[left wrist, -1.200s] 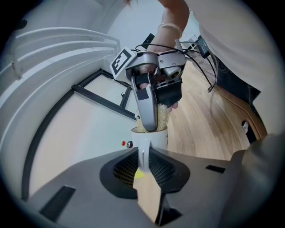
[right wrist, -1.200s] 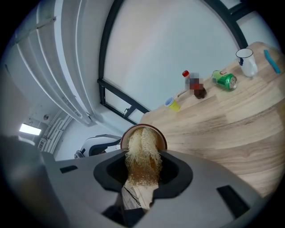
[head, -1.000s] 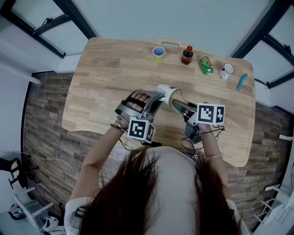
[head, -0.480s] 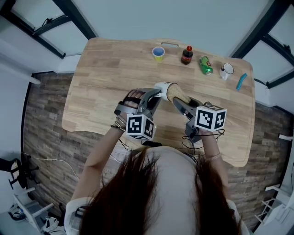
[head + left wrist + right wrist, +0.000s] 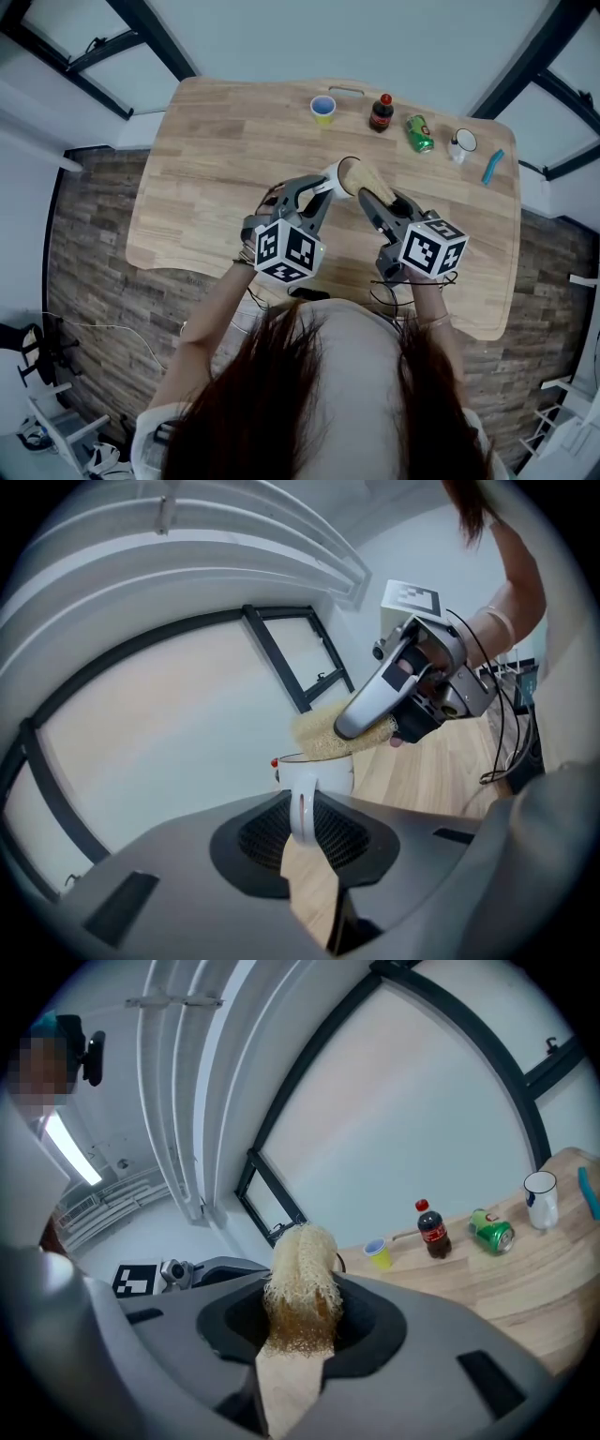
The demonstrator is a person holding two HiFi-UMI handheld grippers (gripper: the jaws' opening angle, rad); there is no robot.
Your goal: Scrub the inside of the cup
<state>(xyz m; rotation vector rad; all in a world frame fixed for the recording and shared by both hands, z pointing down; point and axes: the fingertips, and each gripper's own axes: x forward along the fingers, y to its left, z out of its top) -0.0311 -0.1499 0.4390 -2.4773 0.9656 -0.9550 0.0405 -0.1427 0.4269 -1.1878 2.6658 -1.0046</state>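
Pinching the handle of the white cup (image 5: pixel 323 772) with the left claw (image 5: pixel 304 831), both jaws pressing onto the handle, cup body sticking out past the tips. Holding the cup up off the wooden surface (image 5: pixel 216 159), tipped over in the head view with its mouth toward the right claw (image 5: pixel 300 1324). Clamping a tan fibrous scrubber (image 5: pixel 301 1274) in the right claw, jaws squeezing its darker lower end, pale frizzy end poking forward. Touching that pale end to the cup's mouth in the left gripper view; not showing in any view how deep it is reaching, nor the cup's inside. Hiding nearly all of the cup behind the scrubber in the right gripper view, leaving only a thin dark arc beside the fibres. Covering the near edge of the surface with the person's hair in the head view, and covering much of both hands with the marker cubes. Working well apart from the row along the far edge: small yellow cup (image 5: pixel 323 109), dark cola bottle with red cap (image 5: pixel 382 112), green can (image 5: pixel 420 133) lying on its side, white mug (image 5: pixel 462 143), thin blue item (image 5: pixel 493 166). Cutting off the blue item at the frame edge in the right gripper view; too small to identify. Leaving the can's print unreadable.
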